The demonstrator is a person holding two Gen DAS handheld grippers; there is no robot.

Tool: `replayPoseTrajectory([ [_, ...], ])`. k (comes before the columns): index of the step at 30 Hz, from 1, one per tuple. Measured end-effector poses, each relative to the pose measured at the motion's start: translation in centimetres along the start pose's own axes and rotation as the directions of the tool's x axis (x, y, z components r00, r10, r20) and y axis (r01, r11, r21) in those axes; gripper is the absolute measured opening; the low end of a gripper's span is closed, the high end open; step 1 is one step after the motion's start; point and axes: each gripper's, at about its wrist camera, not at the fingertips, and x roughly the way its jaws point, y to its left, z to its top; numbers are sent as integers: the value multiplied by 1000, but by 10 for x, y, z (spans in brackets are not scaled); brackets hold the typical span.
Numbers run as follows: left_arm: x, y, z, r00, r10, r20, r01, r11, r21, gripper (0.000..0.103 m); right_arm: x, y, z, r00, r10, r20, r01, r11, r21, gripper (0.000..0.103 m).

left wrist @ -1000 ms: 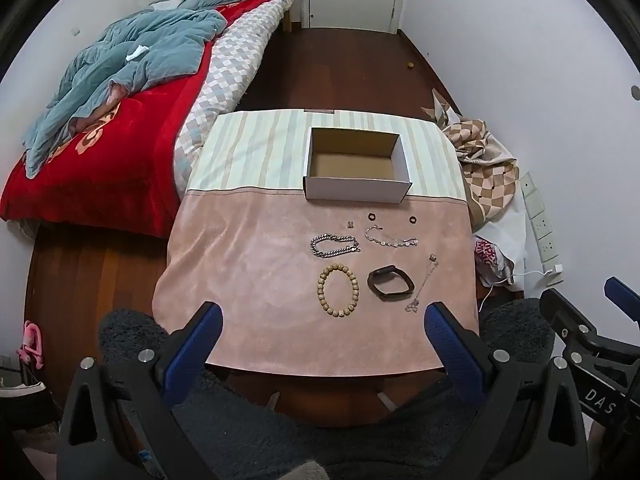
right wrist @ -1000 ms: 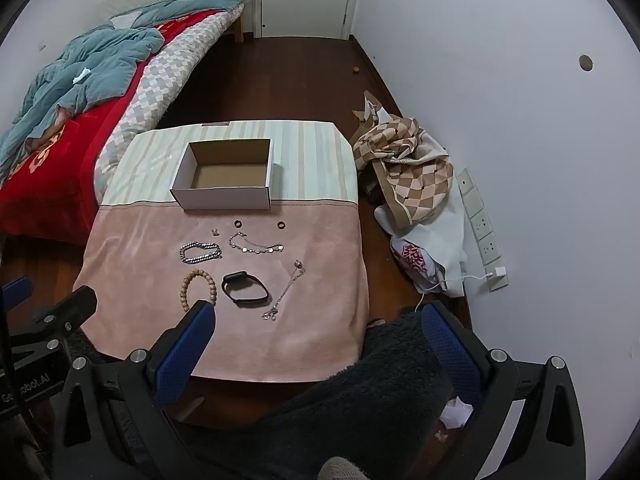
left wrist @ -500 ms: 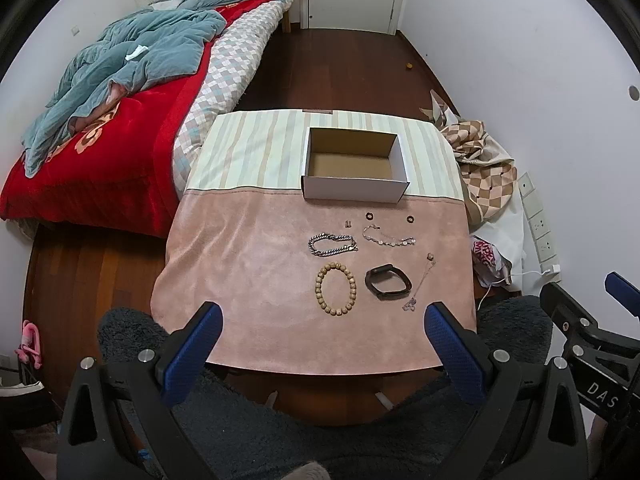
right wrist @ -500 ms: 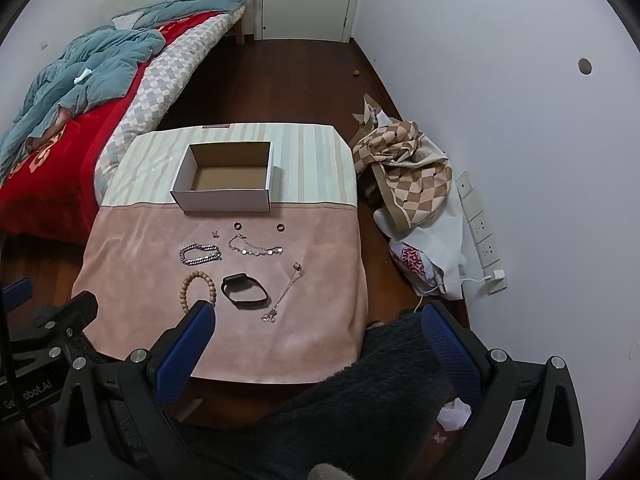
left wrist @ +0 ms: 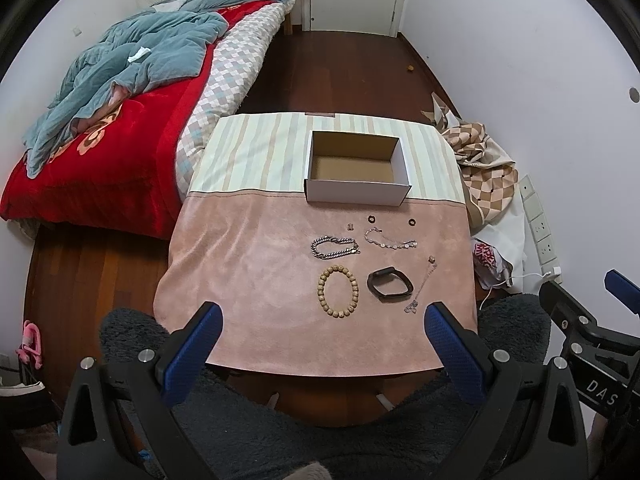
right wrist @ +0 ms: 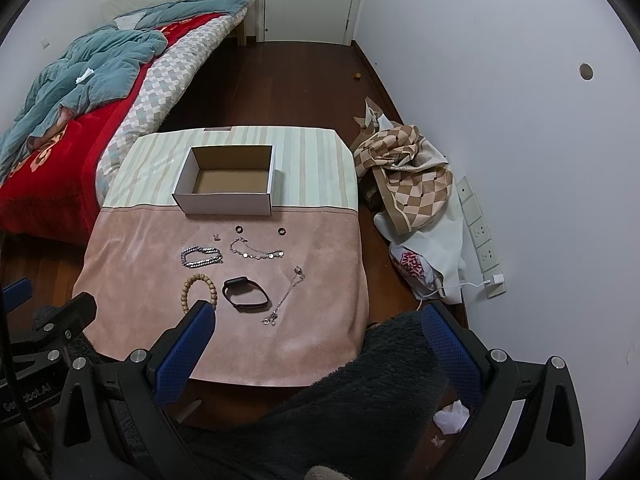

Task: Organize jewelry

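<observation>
**Jewelry laid out before an open box, both tongs held back**

A low worktop (left wrist: 248,280) covered in pink and striped cloth sits in a bedroom, with a bed (left wrist: 120,152) to its left and a white wall to its right. On the striped far part stands an open white box (left wrist: 357,186), its cardboard floor showing bare.

The jewelry lies on the pink part, in front of the box. Nearest the box are two small dark rings (left wrist: 371,219) set apart, with a tiny metal piece (left wrist: 351,227) to their left. Behind these, closer to the camera, a silver chain bracelet (left wrist: 335,247) lies beside a thin chain with small discs (left wrist: 390,240). In the nearest row are a wooden bead bracelet (left wrist: 337,290), a black band (left wrist: 389,284) just right of it, and a thin necklace (left wrist: 422,288) stretched out at the right.

The left tongs (left wrist: 324,338) are spread wide, gripping nothing, above the near edge of the worktop. The right tongs (right wrist: 316,340) are also spread wide and hold nothing, over the near right corner. A checked cloth (right wrist: 404,168) lies heaped on the floor by the wall.
</observation>
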Motion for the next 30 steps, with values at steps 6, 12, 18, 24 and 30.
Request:
replayPoseTrajectory([
  [6,0,1,0,1000,0,2,0,1000,0,103,0,2,0,1000,-2,-3,2,1000,0,103],
  [12,0,0,0,1000,0,4,0,1000,3,103,1,2,-1,1000,-5,1,5,1000,1,103],
  [18,-2,1,1,1000,-1,6,1,1000,2,103,1,1,-1,1000,-6,2,6,1000,3,103],
  [24,-3,0,2,1000,-6,0,6,1000,0,103,1,1,-1,1000,-7,1,7,1000,2,103],
  [30,-4,0,-1,1000,-11,-2,11,1000,2,103,1,0,-1,1000,-8,0,8,1000,3,103],
])
